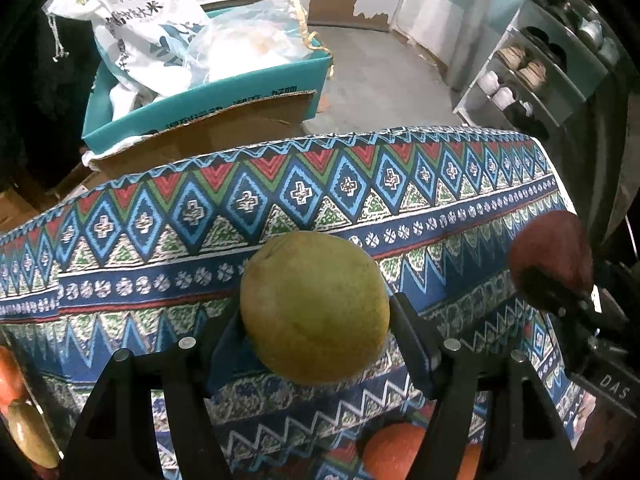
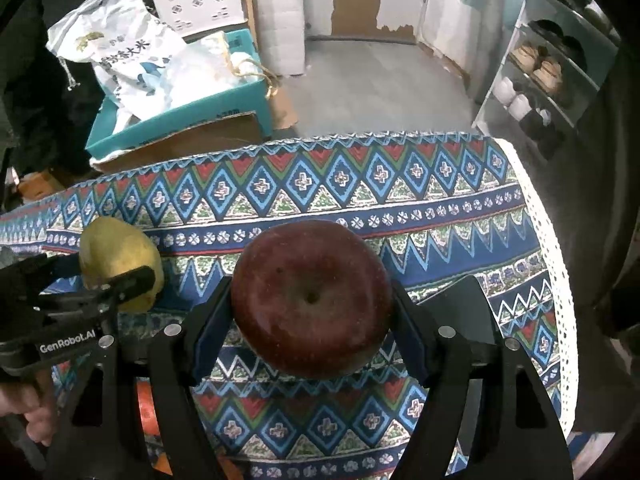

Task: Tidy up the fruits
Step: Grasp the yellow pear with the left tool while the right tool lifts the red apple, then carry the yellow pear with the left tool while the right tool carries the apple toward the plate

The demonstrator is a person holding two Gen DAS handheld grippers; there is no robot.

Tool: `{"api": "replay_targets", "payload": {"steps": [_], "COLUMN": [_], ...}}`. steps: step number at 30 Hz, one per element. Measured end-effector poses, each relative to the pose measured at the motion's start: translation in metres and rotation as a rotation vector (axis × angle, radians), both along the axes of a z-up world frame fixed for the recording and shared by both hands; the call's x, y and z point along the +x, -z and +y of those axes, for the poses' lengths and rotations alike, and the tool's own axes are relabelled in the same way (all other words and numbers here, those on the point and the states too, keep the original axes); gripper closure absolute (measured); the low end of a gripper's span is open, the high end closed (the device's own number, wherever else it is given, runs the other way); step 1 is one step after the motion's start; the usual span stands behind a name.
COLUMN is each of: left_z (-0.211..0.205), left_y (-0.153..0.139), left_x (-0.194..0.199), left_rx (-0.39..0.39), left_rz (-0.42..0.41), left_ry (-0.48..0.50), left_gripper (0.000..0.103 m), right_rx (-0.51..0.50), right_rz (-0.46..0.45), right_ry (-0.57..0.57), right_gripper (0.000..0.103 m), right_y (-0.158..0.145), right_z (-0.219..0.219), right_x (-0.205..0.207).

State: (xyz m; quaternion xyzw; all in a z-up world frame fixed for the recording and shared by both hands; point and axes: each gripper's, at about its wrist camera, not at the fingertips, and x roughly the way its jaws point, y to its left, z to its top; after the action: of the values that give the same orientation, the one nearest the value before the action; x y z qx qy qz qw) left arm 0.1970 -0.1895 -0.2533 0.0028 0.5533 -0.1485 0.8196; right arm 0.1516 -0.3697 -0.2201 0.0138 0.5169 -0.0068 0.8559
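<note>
My left gripper [image 1: 316, 320] grips a green pear [image 1: 314, 306] between its jaws, raised over the patterned tabletop [image 1: 160, 240]. My right gripper [image 2: 312, 316] clamps a dark red apple [image 2: 312, 298] the same way, just to the pear's right. Orange fruits [image 1: 394, 450] lie on the cloth below the left jaws. A teal box [image 1: 224, 100] stands beyond the far edge.

Green-yellow pear [image 1: 314, 306] held aloft; dark red apple [image 2: 311, 298] likewise.
</note>
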Motion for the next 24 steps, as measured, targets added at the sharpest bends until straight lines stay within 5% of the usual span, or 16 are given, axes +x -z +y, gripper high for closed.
{"api": "replay_targets", "payload": {"steps": [24], "left_z": [0.047], "left_y": [-0.100], "left_x": [-0.065], "left_rx": [0.035], "left_rz": [-0.210], "left_ry": [-0.003], "left_gripper": [0.031], "right_rx": [-0.001], "right_rz": [-0.135], "right_ry": [-0.089], "right_gripper": [0.029], "right_y": [-0.078], "right_z": [0.047], "right_x": [-0.036]}}
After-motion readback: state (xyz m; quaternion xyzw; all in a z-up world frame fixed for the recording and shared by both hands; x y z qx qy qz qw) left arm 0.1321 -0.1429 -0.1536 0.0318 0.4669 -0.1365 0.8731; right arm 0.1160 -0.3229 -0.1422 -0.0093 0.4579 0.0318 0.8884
